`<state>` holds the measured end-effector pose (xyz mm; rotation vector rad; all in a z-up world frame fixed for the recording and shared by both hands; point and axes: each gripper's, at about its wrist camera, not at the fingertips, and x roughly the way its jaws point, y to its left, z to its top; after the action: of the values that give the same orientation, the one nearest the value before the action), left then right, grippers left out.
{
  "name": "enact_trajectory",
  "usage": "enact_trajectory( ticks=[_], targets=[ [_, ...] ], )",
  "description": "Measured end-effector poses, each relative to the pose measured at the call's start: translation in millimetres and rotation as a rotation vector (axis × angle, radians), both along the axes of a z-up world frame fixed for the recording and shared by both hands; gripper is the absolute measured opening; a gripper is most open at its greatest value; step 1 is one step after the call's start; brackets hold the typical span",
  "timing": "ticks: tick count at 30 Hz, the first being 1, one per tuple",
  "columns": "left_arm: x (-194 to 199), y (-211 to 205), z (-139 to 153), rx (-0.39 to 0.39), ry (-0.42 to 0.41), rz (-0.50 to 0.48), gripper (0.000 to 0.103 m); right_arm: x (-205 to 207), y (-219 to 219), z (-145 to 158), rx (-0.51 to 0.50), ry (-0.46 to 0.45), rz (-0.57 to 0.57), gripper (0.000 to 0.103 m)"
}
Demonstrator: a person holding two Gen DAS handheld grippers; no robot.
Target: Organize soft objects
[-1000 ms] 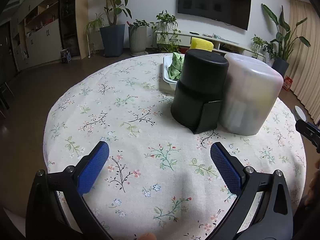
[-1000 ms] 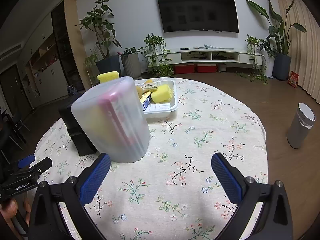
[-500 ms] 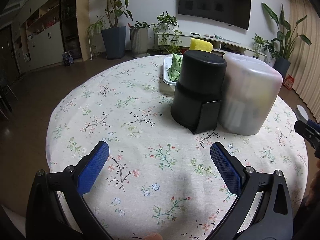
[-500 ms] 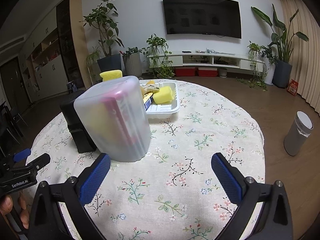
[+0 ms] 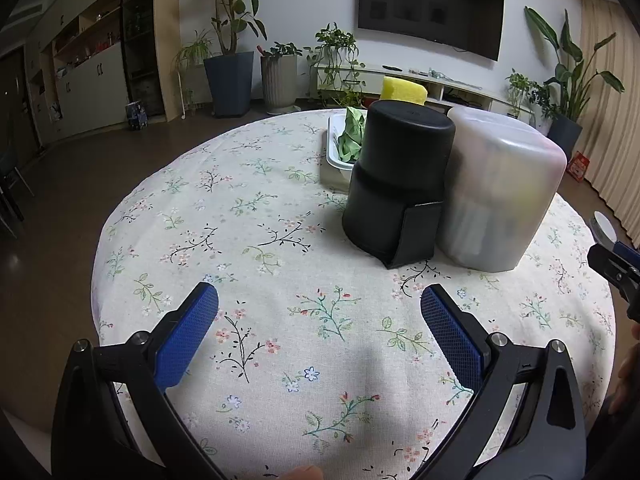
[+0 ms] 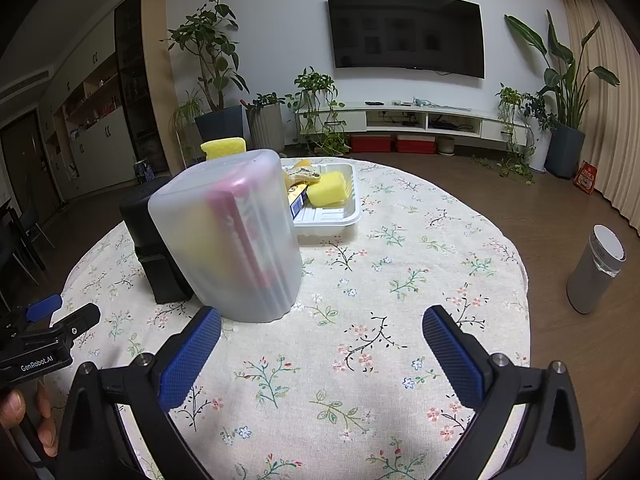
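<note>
Both the left gripper [image 5: 319,308] and right gripper [image 6: 322,330] were held wide and empty, while the yellow sponges [image 6: 329,188] sat in the white tray [image 6: 332,216] at 12 o'clock (behind the frosted container [image 6: 228,236]), so that container could easily be knocked over on the reach.

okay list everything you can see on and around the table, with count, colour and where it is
Table: one, round, floral cream cloth.
Black container: one, left of the frosted one, touching or nearly so.
Frosted container: one, translucent white, mid-table, red and yellow contents showing through.
Tray: one, white, behind the containers.
Sponges: at least two, yellow; one in the tray, one showing above the containers.
Green soft item: one, at the tray's left end.
Bin: one, grey, on the floor to the right.
TV: one, black, on the wall.
Left tongs: blue pads, open, empty.
Right tongs: blue pads, open, empty.
</note>
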<state>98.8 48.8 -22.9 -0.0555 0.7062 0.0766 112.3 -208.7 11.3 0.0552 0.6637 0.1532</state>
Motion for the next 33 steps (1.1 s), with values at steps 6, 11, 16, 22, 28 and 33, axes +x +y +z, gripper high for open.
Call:
enact_trajectory(
  ticks=[6, 11, 16, 22, 28, 33],
  targets=[
    [1.0, -0.8, -0.8, 0.002, 0.003, 0.003, 0.103, -0.5, 0.2, 0.4, 0.0, -0.001, -0.001, 0.103],
    [2.1, -1.7, -2.6, 0.0, 0.006, 0.001, 0.103, -0.4, 0.1, 0.6, -0.001, 0.0, 0.0, 0.103],
    [1.7, -2.0, -3.0, 0.0, 0.007, 0.004, 0.103, -0.3, -0.1, 1.1, 0.0, -0.001, 0.0, 0.103],
    [2.0, -1.7, -3.1, 0.003, 0.01, 0.006, 0.103, -0.2, -0.2, 1.2, -0.002, 0.0, 0.001, 0.103],
    [3.6, -1.7, -6.8, -0.002, 0.024, 0.012, 0.103, -0.3, 0.0, 1.5, -0.002, 0.001, 0.001, 0.103],
    [4.0, -2.3, -7.7, 0.0, 0.027, 0.012, 0.103, -0.8, -0.1, 1.1, -0.002, 0.001, 0.002, 0.103]
  ],
)
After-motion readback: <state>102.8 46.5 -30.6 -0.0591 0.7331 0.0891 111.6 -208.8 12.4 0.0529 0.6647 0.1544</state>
